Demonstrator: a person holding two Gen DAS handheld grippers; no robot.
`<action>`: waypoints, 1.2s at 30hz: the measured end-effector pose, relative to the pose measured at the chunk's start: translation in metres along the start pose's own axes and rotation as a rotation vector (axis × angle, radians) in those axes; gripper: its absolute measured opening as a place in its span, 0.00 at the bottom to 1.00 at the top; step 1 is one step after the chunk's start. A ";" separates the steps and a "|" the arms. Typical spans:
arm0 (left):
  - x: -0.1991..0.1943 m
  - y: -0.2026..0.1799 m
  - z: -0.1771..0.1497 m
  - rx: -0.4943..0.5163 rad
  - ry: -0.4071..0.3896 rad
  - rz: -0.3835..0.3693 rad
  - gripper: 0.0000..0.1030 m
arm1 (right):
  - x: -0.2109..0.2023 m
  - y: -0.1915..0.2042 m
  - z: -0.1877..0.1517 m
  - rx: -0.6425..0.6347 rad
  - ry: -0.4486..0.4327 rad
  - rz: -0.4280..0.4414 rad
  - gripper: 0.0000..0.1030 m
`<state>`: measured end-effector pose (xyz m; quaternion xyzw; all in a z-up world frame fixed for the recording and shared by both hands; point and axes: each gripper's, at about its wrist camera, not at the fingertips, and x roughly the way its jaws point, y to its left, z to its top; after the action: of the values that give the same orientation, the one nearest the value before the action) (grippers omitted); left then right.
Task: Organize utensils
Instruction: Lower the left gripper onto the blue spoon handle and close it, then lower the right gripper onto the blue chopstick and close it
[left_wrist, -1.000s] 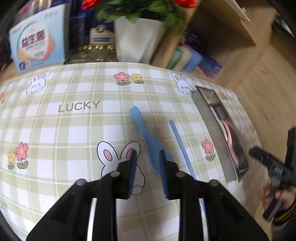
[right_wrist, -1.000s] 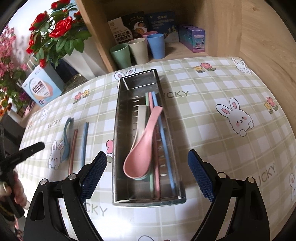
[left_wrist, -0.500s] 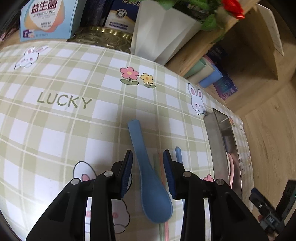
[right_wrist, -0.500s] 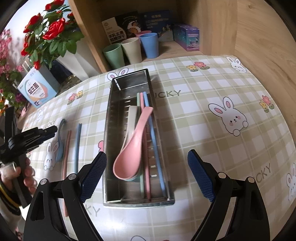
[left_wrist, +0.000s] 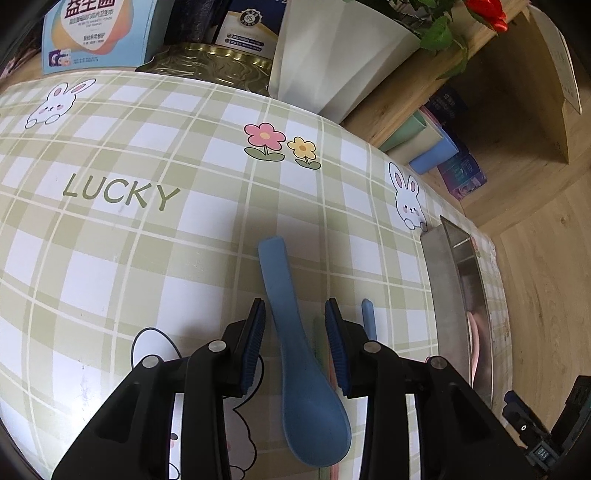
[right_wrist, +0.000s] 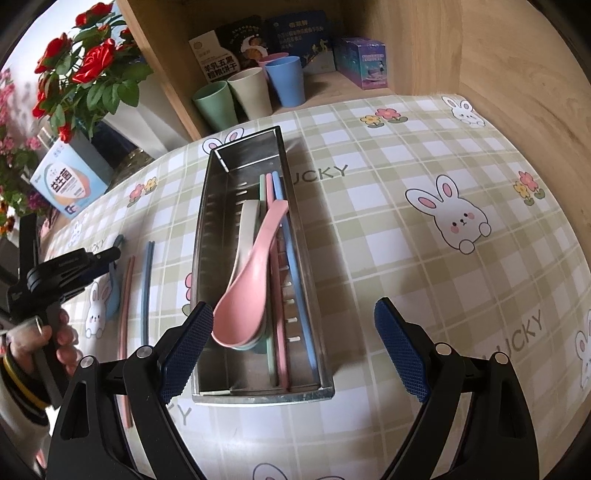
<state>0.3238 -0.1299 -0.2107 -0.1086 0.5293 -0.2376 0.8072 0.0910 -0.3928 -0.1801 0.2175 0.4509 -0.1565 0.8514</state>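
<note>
**Left gripper lowered astride blue spoon; tray part-filled**

Change since a second ago: the left gripper (left_wrist: 294, 343) has swung from beside the blue spoon (left_wrist: 295, 350) to straddle its handle, and has dropped closer to the cloth. The right gripper (right_wrist: 291, 350) has barely shifted over the tray.

Item 1. Blue spoon. Lies flat on the checked tablecloth (left_wrist: 110, 258), bowl toward the camera, handle pointing away. Both blue pads flank the neck of the handle with a gap on each side; the jaws are parted, not yet closed on it. Likely placement reason: the narrow neck is the easiest part to pinch.

Item 2. Loose chopsticks. A pink chopstick (right_wrist: 125, 295) and a blue chopstick (right_wrist: 147, 288) rest on the cloth just beside the spoon, between it and the tray. In the left wrist view they are mostly hidden behind the right finger.

Item 3. Steel tray (right_wrist: 207, 236). Well to the right of the spoon. Holds a pink spoon (right_wrist: 251, 280) stacked over paler ones, with chopsticks laid lengthwise along its right side.

Item 4. Right gripper. Held wide apart and empty, hovering at the tray's near end, probably waiting.

Status, by judgement: sorting is partly done; three pieces remain on the cloth. Closing too low risks catching the pink chopstick as well.
</note>
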 end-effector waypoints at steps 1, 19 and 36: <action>0.001 0.000 0.000 0.007 0.006 0.006 0.18 | 0.000 -0.001 0.000 0.005 0.002 -0.003 0.83; -0.055 0.016 -0.045 0.126 -0.037 0.056 0.13 | -0.004 0.021 -0.006 -0.041 0.006 0.001 0.83; -0.121 0.055 -0.103 0.078 -0.139 0.059 0.13 | 0.016 0.144 -0.020 -0.364 -0.019 0.032 0.73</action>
<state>0.2055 -0.0147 -0.1799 -0.0779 0.4653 -0.2261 0.8522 0.1525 -0.2608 -0.1708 0.0655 0.4602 -0.0608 0.8833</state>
